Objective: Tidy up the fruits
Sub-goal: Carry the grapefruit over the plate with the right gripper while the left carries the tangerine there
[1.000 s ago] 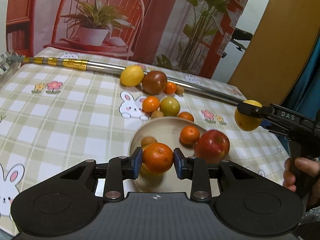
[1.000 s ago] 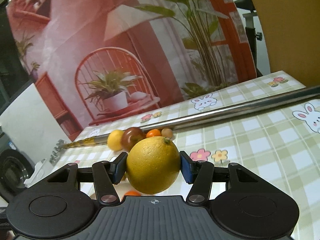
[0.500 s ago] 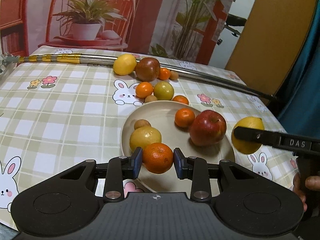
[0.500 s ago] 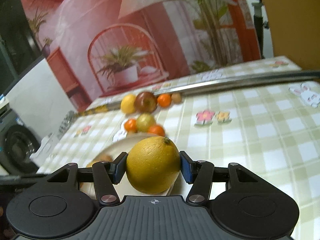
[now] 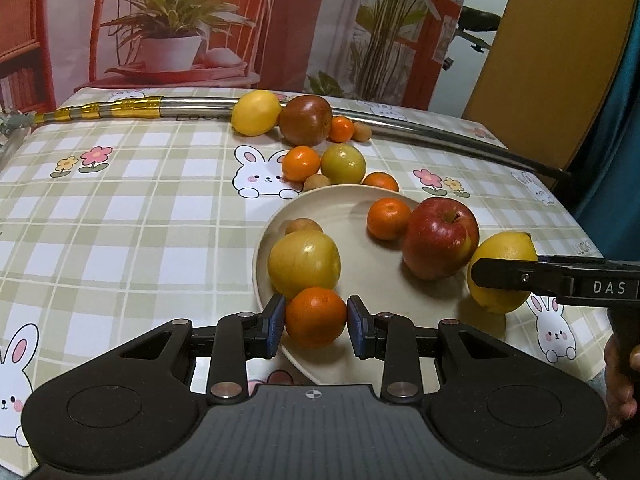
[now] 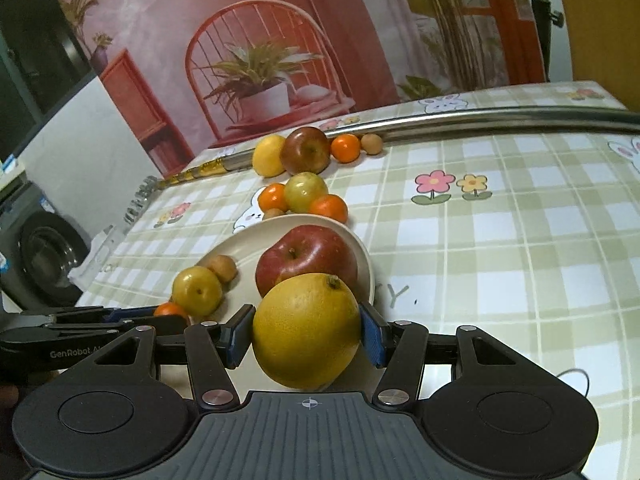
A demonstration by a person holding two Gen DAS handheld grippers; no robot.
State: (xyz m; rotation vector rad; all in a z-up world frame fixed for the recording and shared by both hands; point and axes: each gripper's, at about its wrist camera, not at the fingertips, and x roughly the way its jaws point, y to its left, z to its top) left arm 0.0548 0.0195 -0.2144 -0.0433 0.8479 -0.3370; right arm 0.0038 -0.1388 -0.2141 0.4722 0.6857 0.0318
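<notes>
My left gripper (image 5: 316,326) is shut on a small orange mandarin (image 5: 315,317), held over the near rim of the beige plate (image 5: 344,208). My right gripper (image 6: 306,330) is shut on a large yellow lemon (image 6: 306,330), at the plate's right edge beside the red apple (image 5: 440,238); the same lemon (image 5: 502,248) shows in the left wrist view behind a black finger. On the plate lie the apple, a mandarin (image 5: 388,218), a yellow-green fruit (image 5: 304,264) and a small brown fruit (image 5: 303,225).
Beyond the plate several loose fruits lie on the checked tablecloth: a lemon (image 5: 256,113), a dark red apple (image 5: 306,120), mandarins (image 5: 301,164) and a green fruit (image 5: 343,164). A steel rod (image 5: 440,138) crosses the table's far side. A hand (image 5: 620,376) grips the right tool.
The right gripper has brought the lemon down and leftward, close to the plate's right edge next to the apple. The left gripper has tipped a little, keeping the mandarin over the plate's near rim.
</notes>
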